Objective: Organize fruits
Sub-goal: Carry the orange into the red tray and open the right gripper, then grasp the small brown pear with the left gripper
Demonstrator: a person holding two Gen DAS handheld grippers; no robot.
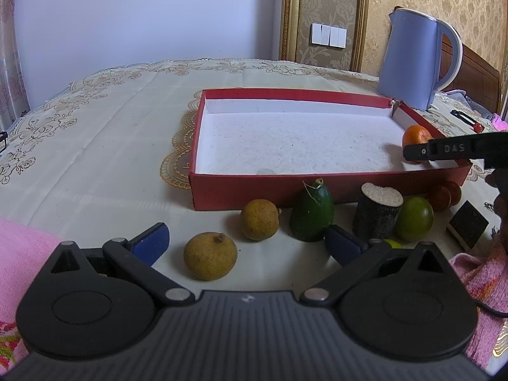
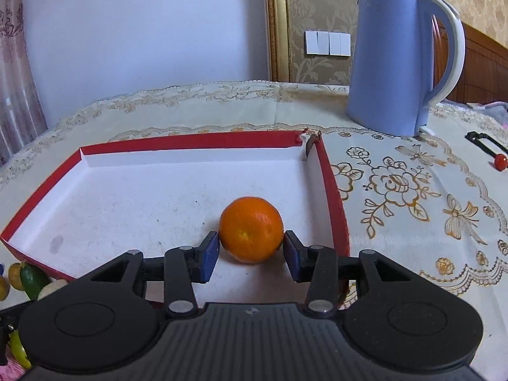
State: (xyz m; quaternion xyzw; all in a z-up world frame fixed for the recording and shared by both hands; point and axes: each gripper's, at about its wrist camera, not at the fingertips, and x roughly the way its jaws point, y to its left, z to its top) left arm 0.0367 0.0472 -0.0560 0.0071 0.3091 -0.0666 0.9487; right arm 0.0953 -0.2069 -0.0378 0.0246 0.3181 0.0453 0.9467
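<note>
A red box with a white inside (image 1: 222,187) (image 2: 330,184) lies on the table. An orange (image 2: 251,229) (image 1: 416,136) sits in its near right corner. My right gripper (image 2: 251,254) stands around the orange with its blue pads (image 2: 209,255) a little apart from it, open. My left gripper (image 1: 246,241) is open and empty, low over the table in front of the box. Near it lie two brown round fruits (image 1: 210,256) (image 1: 259,219), a green avocado (image 1: 312,214), a cut dark stalk piece (image 1: 377,211), a green lime (image 1: 414,219) and small red fruits (image 1: 444,195).
A blue kettle (image 1: 412,60) (image 2: 400,60) stands behind the box at the right. A dark small block (image 1: 466,225) lies at the right front. Pink cloth (image 1: 22,247) lies at the left and right near edges. A black tool with a red tip (image 2: 489,149) lies far right.
</note>
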